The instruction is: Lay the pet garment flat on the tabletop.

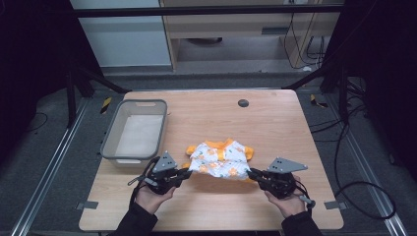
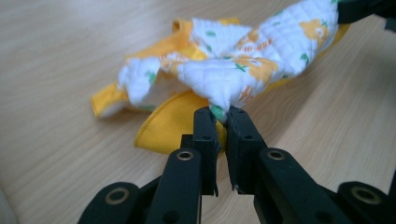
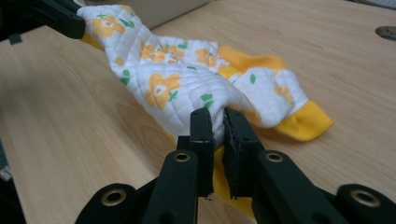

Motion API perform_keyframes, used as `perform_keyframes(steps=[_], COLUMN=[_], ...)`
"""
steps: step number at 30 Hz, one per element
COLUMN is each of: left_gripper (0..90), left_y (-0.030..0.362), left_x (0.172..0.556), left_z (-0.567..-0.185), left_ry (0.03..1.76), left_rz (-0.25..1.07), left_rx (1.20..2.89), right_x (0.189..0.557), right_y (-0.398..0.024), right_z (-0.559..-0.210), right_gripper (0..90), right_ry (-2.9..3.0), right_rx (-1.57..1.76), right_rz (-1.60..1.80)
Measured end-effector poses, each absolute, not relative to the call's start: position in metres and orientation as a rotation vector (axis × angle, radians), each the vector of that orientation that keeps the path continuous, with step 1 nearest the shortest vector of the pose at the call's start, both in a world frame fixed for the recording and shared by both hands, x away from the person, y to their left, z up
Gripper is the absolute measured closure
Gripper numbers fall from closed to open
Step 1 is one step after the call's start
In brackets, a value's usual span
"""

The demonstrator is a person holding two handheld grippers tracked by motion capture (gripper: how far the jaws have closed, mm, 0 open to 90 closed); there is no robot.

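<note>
**Black grippers, grey plates, dark sleeves**

The left gripper (image 1: 188, 173) and the right gripper (image 1: 250, 173) are both showing matt black bodies, each wearing a grey three-cornered plate on top. In the gripper views, flat rectangular black jaws are rising from jointed arms that are carrying brass-ringed pivot holes and small dark screws. A thin black cable is trailing from each gripper. The person is wearing dark long sleeves (image 1: 137, 222).
</note>
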State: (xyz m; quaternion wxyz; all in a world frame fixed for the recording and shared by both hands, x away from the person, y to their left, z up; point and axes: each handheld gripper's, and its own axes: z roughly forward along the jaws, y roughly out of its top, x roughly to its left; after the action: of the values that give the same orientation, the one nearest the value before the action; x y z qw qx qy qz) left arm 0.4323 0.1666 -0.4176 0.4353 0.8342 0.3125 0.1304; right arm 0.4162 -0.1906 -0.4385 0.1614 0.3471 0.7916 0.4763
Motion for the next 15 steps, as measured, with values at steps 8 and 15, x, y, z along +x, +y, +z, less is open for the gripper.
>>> perform_keyframes(steps=[8, 15], left_gripper=[82.5, 78.4], left_y=[0.157, 0.154], left_x=[0.484, 0.531], left_z=[-0.410, -0.451], left_ry=[0.936, 1.105], left_rz=[0.310, 0.287], left_rx=[2.046, 2.012], right_x=[0.464, 0.521], right_y=[-0.181, -0.165], right_z=[-0.431, -0.473], right_gripper=[82.3, 79.3], right_ry=[2.196, 2.150], right_rx=[1.218, 1.360], right_rz=[1.337, 1.157])
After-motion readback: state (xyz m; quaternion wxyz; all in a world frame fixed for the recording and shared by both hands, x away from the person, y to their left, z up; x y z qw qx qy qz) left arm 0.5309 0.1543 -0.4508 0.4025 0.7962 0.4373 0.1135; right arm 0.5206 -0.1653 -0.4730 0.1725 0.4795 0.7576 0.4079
